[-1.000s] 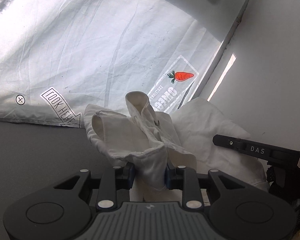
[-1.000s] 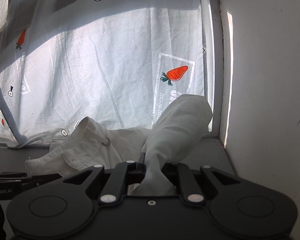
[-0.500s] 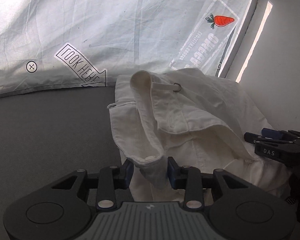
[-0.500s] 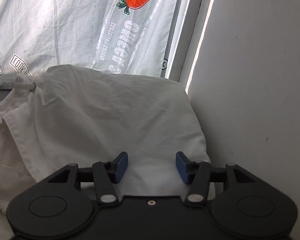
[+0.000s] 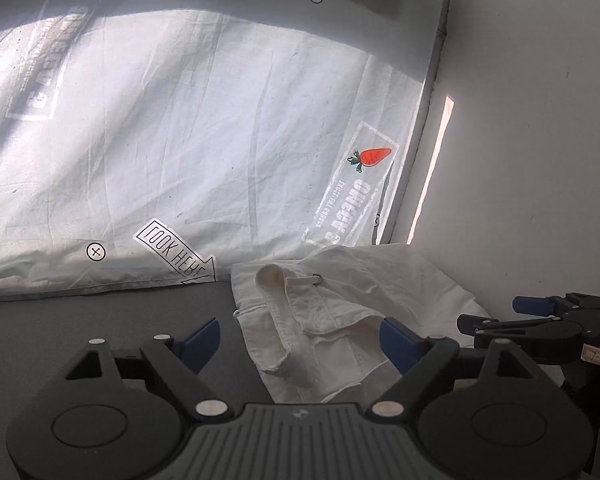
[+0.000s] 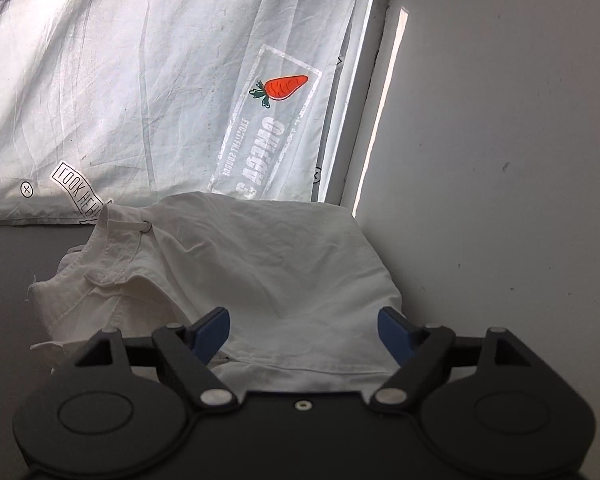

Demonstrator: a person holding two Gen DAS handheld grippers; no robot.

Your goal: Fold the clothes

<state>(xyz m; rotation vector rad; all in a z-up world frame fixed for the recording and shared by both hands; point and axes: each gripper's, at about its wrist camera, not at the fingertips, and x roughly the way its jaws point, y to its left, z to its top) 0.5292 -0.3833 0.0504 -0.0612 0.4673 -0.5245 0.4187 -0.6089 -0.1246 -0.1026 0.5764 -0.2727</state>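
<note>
A white garment [image 5: 320, 320] lies folded on the dark grey tabletop [image 5: 80, 320], pushed up against the wall corner. Its waistband with a small metal ring [image 5: 317, 279] faces the window side. My left gripper [image 5: 300, 340] hangs just over the garment's near left part, jaws opening wide, blue pads clear of the cloth. In the right wrist view the same garment [image 6: 260, 272] spreads out ahead, and my right gripper [image 6: 304, 330] is over its near hem, jaws opening, nothing pinched. The right gripper [image 5: 540, 320] also shows at the right edge of the left wrist view.
A white printed sheet [image 5: 180, 140] with a carrot logo [image 5: 370, 157] and a "LOOK HERE" arrow [image 5: 176, 256] covers the window behind the table. A white wall [image 6: 500, 160] closes the right side. Bare grey tabletop [image 6: 12, 264] lies left of the garment.
Both grippers carried cloth down onto the pile, then let go: the jaws went from shut on fabric to wide apart. The garment now lies flat in a folded stack and both grippers have drawn back.
</note>
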